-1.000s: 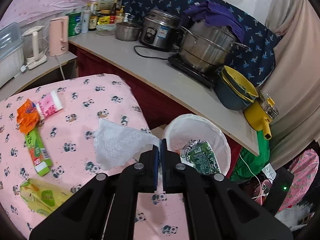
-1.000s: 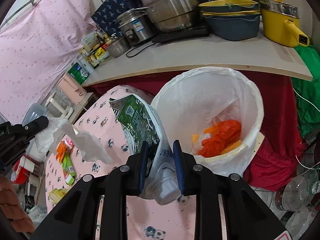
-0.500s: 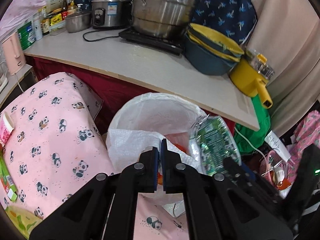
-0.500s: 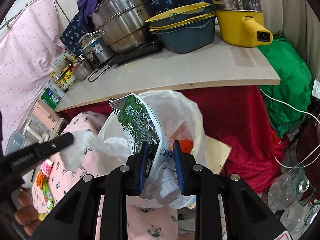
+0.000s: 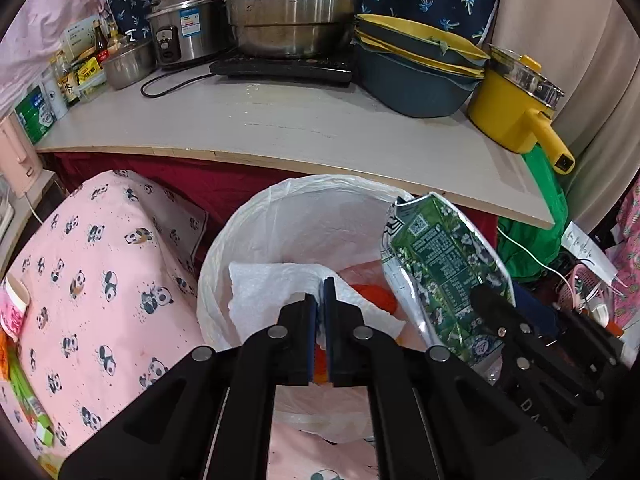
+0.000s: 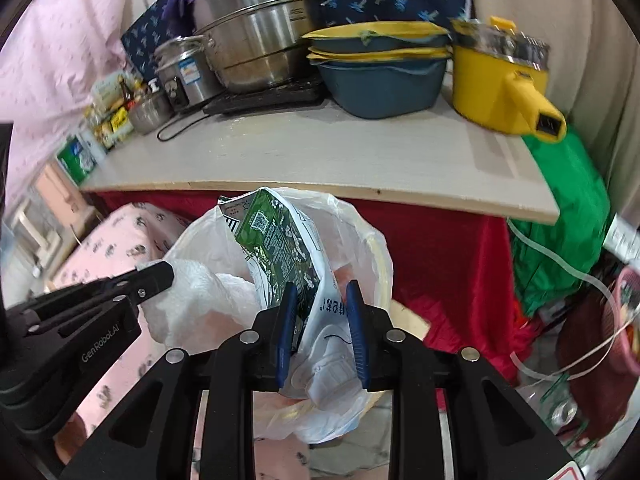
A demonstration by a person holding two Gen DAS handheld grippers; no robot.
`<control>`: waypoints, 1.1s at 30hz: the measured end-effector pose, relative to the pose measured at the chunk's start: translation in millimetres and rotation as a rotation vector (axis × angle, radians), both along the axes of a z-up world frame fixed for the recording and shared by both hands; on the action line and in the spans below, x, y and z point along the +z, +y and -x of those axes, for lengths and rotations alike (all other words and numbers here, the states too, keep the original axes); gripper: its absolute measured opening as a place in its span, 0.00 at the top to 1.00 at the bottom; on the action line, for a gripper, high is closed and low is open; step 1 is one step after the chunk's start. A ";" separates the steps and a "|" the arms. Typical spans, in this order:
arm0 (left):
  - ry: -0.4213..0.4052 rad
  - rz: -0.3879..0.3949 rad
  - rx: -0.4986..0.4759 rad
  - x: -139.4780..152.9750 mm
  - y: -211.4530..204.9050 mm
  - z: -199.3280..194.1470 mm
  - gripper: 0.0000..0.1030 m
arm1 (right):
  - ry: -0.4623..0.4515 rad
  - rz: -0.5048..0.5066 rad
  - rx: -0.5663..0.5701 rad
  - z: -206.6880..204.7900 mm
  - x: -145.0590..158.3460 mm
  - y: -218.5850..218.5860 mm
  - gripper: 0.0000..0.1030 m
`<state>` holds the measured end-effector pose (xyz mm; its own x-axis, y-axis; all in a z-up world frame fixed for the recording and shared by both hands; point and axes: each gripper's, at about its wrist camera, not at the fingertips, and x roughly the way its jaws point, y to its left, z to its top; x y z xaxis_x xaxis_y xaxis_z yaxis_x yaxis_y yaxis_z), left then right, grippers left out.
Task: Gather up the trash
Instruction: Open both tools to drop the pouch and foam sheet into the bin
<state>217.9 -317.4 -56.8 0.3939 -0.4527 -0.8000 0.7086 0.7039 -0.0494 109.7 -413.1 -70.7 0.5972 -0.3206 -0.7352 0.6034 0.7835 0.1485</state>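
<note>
While the left gripper point(image 5: 320, 285) hangs over the mouth of the trash bin point(image 5: 256, 216), its blue-padded fingers point(image 5: 330, 300) are pressed together on a crumpled white paper towel point(image 5: 264, 288); the towel spreads out to the left of the tips, above the white liner bag and touching its near edge. Beside it, the right gripper point(image 6: 320, 292) is clamped on a flattened green carton point(image 6: 276, 248) (printed with small text and a square code), which stands tilted with its torn top pointing up and away; in the left wrist view the same carton point(image 5: 440, 264) sits at the bin's right rim. Orange trash point(image 5: 376, 294) lies down inside the liner, partly hidden by the towel. Left of the bin is a pink panda-print cloth point(image 5: 100, 264) covering a table; behind the bin runs a pale countertop point(image 5: 304, 128) carrying a large steel pot point(image 5: 292, 16), a rice cooker point(image 5: 184, 28), stacked blue and yellow basins point(image 5: 416, 72) and a yellow electric pot point(image 5: 516, 108).
</note>
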 end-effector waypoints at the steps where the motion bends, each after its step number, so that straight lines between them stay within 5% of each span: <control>1: -0.004 -0.004 0.002 0.0 0.2 -1.4 0.97 | 0.015 0.033 0.012 -3.9 2.0 2.4 0.76; 10: -0.003 -0.021 0.016 -7.9 0.8 -8.1 0.95 | 0.086 0.143 0.096 -27.1 6.4 10.7 0.75; 12: -0.014 -0.027 0.026 -7.8 1.3 -8.3 0.66 | 0.073 0.161 0.094 -26.9 9.5 12.8 0.73; 15: -0.048 0.008 0.076 -0.8 10.3 -8.6 0.47 | 0.059 0.185 0.075 -23.1 16.5 13.4 0.60; 33: -0.092 0.040 0.194 41.5 84.2 5.8 0.46 | 0.012 0.190 0.135 3.7 53.9 56.5 0.43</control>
<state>212.0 -233.2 -15.3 0.5473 -0.3917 -0.7396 0.5629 0.8262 -0.0210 106.0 -356.6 -16.8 0.6355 -0.3716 -0.6767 0.4920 0.8704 -0.0159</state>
